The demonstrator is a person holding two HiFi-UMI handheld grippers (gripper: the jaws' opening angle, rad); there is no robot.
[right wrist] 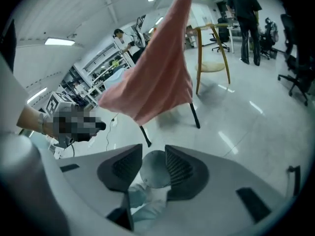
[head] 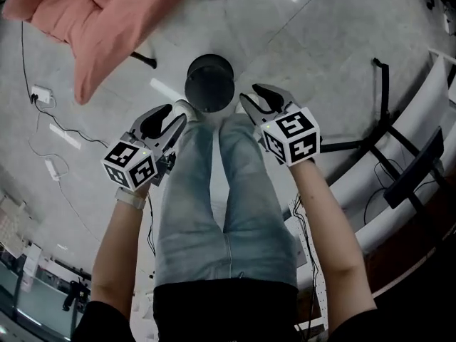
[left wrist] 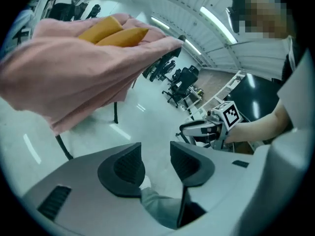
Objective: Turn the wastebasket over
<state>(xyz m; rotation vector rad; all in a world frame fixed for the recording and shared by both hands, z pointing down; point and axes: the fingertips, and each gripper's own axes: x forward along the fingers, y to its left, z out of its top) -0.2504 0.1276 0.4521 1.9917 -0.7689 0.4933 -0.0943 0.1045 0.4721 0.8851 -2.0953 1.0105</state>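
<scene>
Head view: dark cylindrical wastebasket [head: 209, 84] on grey floor [head: 299, 41], beyond jeans-clad legs [head: 214, 191]. Pink cloth [head: 92, 20] drapes nearby. Left gripper [head: 174, 117] and right gripper [head: 251, 98] have fingers apart, gripping nothing.

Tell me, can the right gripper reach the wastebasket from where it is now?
Probably yes. The right gripper hangs open close to the wastebasket, which stands on the floor. Nothing lies between them, so the way looks free.

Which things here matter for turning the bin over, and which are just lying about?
For the job:
- wastebasket
- left gripper, jaws open
- right gripper, jaws open

Just lying about:
- pink cloth over a chair
- power strip
- black stand
</scene>
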